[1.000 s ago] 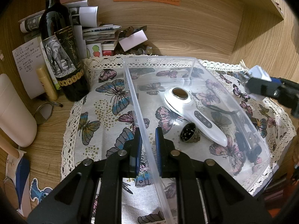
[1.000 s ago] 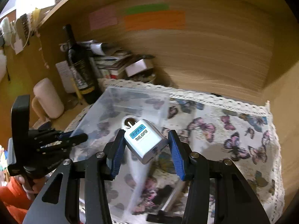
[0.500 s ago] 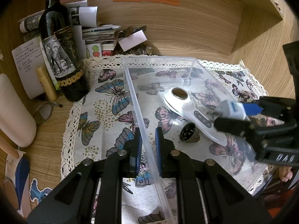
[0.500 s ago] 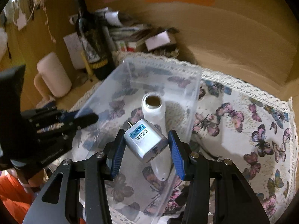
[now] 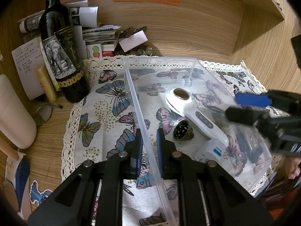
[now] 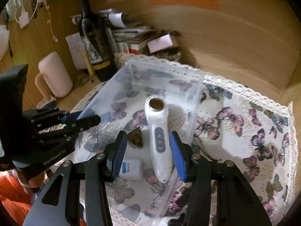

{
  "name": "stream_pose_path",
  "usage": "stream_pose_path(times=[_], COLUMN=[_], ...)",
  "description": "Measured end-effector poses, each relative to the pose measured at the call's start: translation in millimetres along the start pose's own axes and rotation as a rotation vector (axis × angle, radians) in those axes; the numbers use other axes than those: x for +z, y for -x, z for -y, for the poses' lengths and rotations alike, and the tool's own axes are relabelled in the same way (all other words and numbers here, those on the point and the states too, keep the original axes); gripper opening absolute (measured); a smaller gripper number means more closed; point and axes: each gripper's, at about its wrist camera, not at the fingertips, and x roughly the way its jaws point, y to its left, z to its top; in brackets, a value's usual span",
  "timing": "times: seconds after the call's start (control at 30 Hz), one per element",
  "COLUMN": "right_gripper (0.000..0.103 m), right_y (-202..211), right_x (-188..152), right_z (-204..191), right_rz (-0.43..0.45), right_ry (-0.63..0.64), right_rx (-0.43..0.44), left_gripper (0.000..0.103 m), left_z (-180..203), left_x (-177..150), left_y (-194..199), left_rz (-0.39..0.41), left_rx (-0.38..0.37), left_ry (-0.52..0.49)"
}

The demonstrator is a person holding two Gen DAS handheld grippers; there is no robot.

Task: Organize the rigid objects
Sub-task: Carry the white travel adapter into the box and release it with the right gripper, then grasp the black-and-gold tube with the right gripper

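A clear plastic bin (image 5: 160, 59) (image 6: 165, 69) stands on a butterfly cloth. My left gripper (image 5: 149, 141) (image 6: 88, 118) is shut on the bin's left wall near its front. On the bin floor lie a white handheld device (image 5: 188, 105) (image 6: 158, 131), a dark round piece (image 5: 182, 131) (image 6: 136, 137) and a silver travel adaptor (image 5: 210, 150) (image 6: 131, 169). My right gripper (image 6: 148, 150) (image 5: 242, 107) hangs open above the bin's right side, empty, with the adaptor below its left finger.
A wine bottle (image 5: 60, 56), a yellow tube (image 5: 46, 82) and a pale cup (image 5: 13, 116) stand left of the cloth (image 5: 105, 109). Papers and small boxes (image 5: 105, 35) pile against the back wall. Dark items (image 5: 250, 146) lie at the bin's right end.
The right gripper came in over the bin and lower. The travel adaptor that it held has left its fingers and now lies on the bin floor. The left gripper kept still.
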Motion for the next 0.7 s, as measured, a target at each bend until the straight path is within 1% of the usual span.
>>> stream_pose_path(times=[0.2,0.33,0.47,0.57,0.7], right_gripper=[0.043,0.044,0.046,0.046,0.046], right_y=[32.2,54.5,67.3,69.8,61.5], right_x=[2.9,-3.6,-14.6,-26.4,-43.5], right_z=[20.7,45.7,70.5,89.0,107.6], right_rz=[0.078,0.109,0.108,0.09,0.038], right_ry=[-0.042,-0.1,-0.157,-0.206,-0.265], right_rx=[-0.079,-0.158,-0.23,-0.277,-0.297], left_gripper=[0.013,0.013,0.013,0.013,0.013], left_z=[-0.1,0.1,-0.2,-0.3,-0.4], left_x=[0.0,0.0,-0.1,-0.2,-0.3], left_y=[0.0,0.0,0.0,0.0,0.0], left_rz=[0.001,0.001,0.001,0.001,0.001], left_rx=[0.0,0.0,0.0,0.0,0.0], left_ry=[0.0,0.0,0.0,0.0,-0.001])
